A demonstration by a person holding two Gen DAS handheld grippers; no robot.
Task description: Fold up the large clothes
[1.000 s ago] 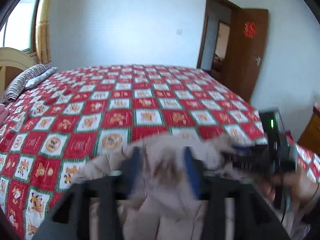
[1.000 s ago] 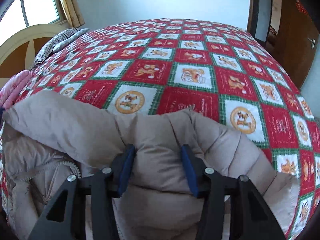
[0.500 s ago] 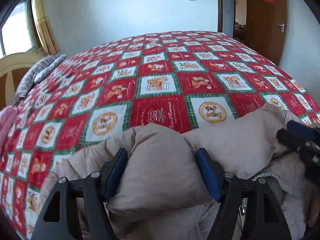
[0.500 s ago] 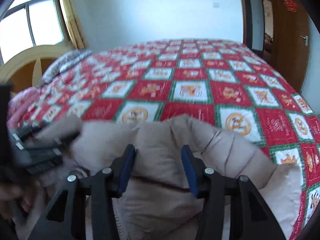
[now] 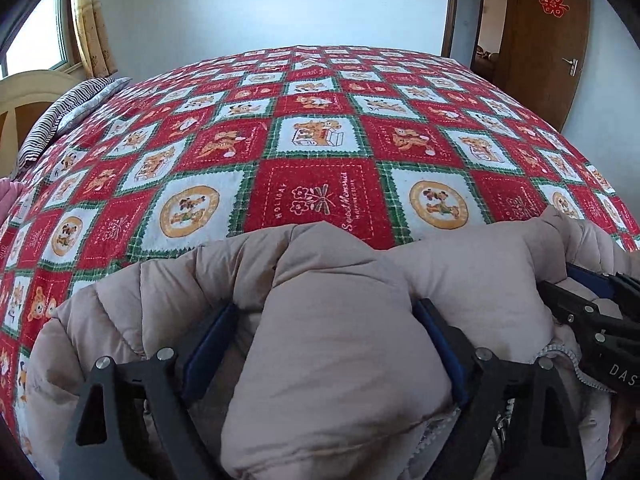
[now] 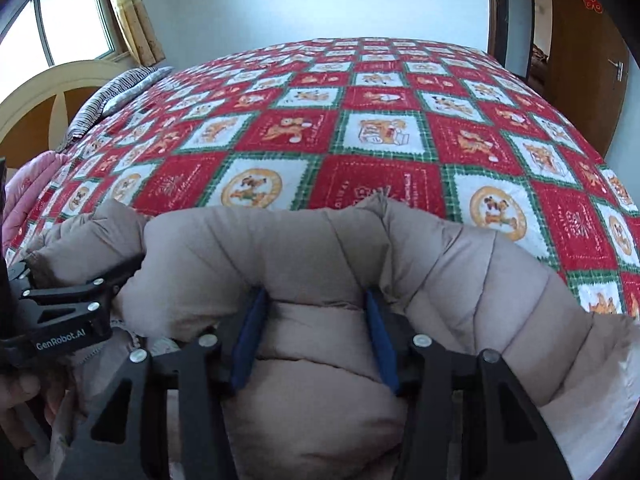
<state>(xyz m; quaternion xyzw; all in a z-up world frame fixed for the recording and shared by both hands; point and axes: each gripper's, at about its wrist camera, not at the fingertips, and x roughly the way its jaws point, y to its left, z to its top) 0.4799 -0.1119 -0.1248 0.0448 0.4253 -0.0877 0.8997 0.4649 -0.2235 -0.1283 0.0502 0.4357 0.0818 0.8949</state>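
Note:
A beige puffer jacket (image 5: 336, 320) lies bunched at the near edge of the bed; it also fills the lower right wrist view (image 6: 304, 248). My left gripper (image 5: 324, 344) is shut on a thick fold of the jacket, its blue pads pressing into the padding. My right gripper (image 6: 316, 332) is shut on another fold of the jacket. The right gripper shows at the right edge of the left wrist view (image 5: 592, 304). The left gripper shows at the left of the right wrist view (image 6: 72, 296). A zipper edge (image 5: 560, 354) peeks out beside the folds.
The bed carries a red, white and green patchwork bedspread (image 5: 320, 152). A striped pillow (image 5: 68, 108) and a wooden headboard (image 6: 60, 92) are at the far left. A pink garment (image 6: 28, 184) lies at the left edge. A brown door (image 5: 548, 40) stands at the right.
Both grippers have kept their hold on the jacket and lowered it toward the bed, with the views tilting down. The two grippers have come closer together.

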